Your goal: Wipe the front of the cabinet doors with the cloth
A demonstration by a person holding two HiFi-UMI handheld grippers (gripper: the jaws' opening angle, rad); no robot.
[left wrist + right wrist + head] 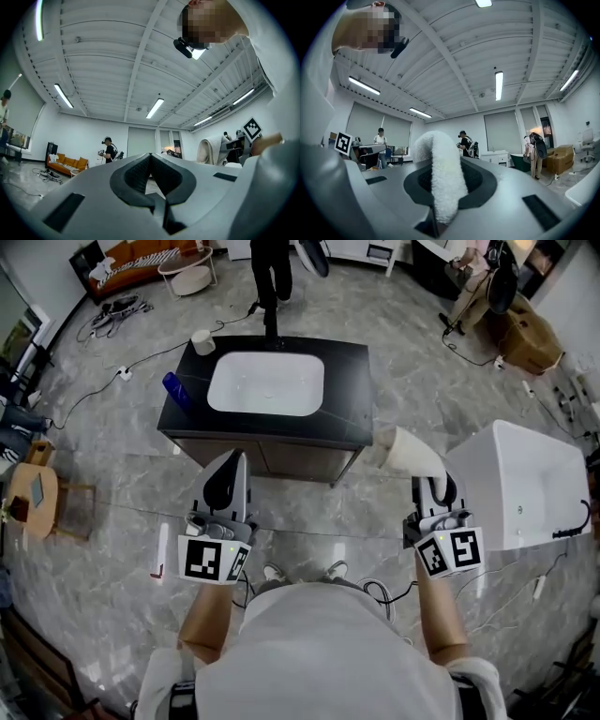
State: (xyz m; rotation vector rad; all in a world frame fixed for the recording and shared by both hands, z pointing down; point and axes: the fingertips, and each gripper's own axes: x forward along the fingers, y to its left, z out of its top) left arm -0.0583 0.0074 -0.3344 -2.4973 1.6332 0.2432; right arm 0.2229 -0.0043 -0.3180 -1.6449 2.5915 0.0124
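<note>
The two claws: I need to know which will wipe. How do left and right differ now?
The left claw is shut on nothing; the right claw is shut on a fluffy white cloth. The left claw is in front of the dark cabinet doors; the right claw is off past their right corner. Both tilt upward, touching no door.
</note>
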